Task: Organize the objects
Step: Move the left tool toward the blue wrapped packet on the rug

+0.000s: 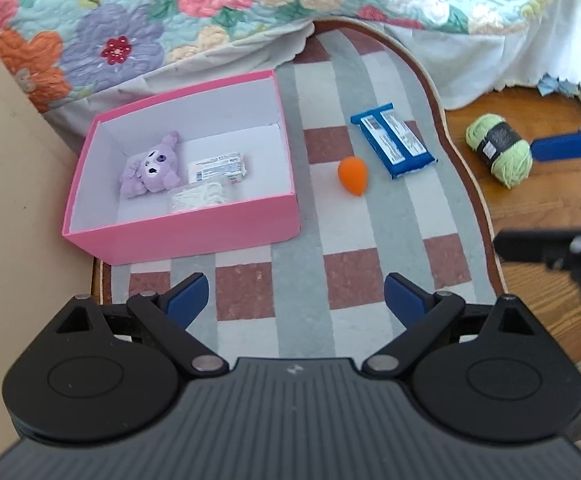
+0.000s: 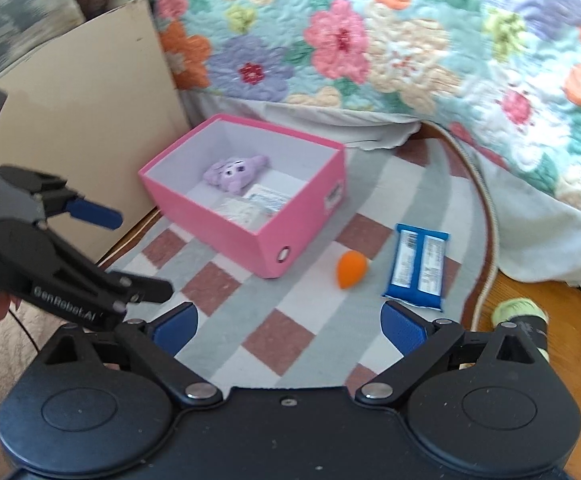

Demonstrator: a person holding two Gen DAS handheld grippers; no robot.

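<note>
A pink box (image 1: 194, 236) (image 2: 226, 224) stands open on the checked rug. Inside lie a purple plush toy (image 1: 152, 166) (image 2: 234, 172), a white packet (image 1: 217, 167) and a clear bag of white bits (image 1: 198, 197). An orange egg-shaped sponge (image 1: 353, 175) (image 2: 351, 269) and a blue wipes pack (image 1: 394, 140) (image 2: 418, 266) lie on the rug right of the box. A green yarn ball (image 1: 498, 150) (image 2: 520, 314) lies on the wood floor. My left gripper (image 1: 296, 300) is open and empty above the rug. My right gripper (image 2: 288, 324) is open and empty, near the yarn.
A flowered quilt (image 1: 250, 4) hangs from the bed behind the rug (image 1: 298, 280). A beige furniture panel (image 1: 6, 200) stands left of the box. Bare wood floor (image 1: 550, 208) lies to the right of the rug.
</note>
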